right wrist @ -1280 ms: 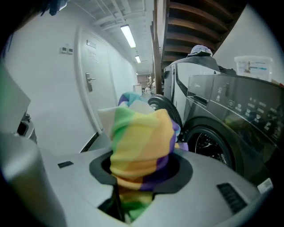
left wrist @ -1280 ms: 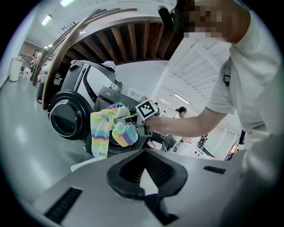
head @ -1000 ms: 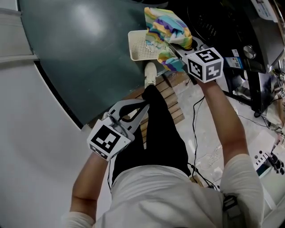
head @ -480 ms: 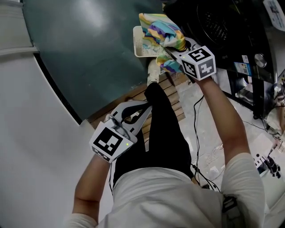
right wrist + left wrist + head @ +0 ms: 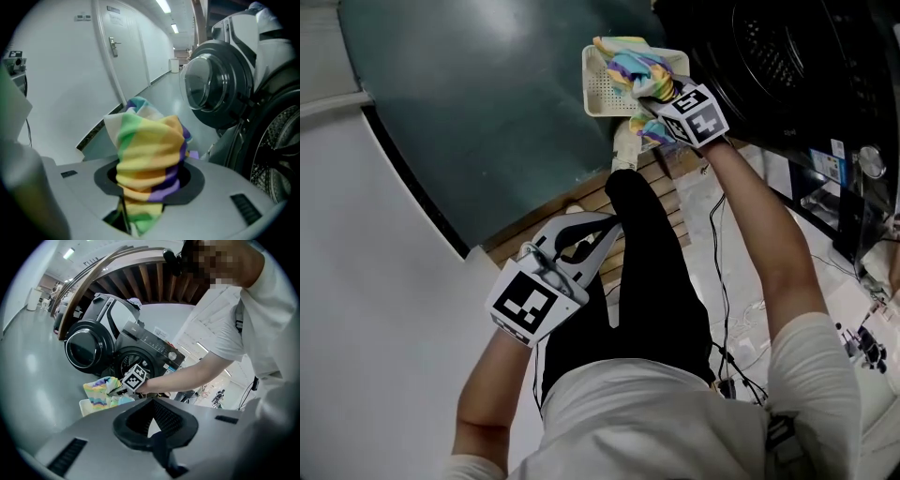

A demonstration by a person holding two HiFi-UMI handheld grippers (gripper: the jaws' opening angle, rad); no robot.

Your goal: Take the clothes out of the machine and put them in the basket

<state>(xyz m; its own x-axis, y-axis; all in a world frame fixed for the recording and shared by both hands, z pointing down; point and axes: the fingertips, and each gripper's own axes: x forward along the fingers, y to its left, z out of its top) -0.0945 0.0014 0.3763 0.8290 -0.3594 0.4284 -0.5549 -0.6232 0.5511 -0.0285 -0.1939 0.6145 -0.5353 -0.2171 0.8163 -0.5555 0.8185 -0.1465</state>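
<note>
A cloth striped in yellow, green, purple and blue [image 5: 633, 67] is bunched in my right gripper [image 5: 652, 94], which is shut on it. It hangs over the white perforated basket [image 5: 598, 94] on the floor, beside the dark washing machine [image 5: 787, 66]. The right gripper view has the cloth [image 5: 147, 159] filling the jaws of the right gripper [image 5: 140, 206]. In the left gripper view the cloth [image 5: 101, 391] sits above the basket [image 5: 86, 405]. My left gripper [image 5: 609, 225] stays low by the person's thigh, its fingers meeting at the tips with nothing between them.
The machine's round door [image 5: 211, 91] stands swung open beside the drum [image 5: 276, 159]. A slatted wooden platform [image 5: 666, 202] lies under the person's foot [image 5: 622, 150]. Cables [image 5: 722, 281] trail over the pale floor at right. A white door [image 5: 122, 51] is behind.
My right gripper has carried the cloth down and away from me, so it now hangs over the basket. The left gripper has sunk a little.
</note>
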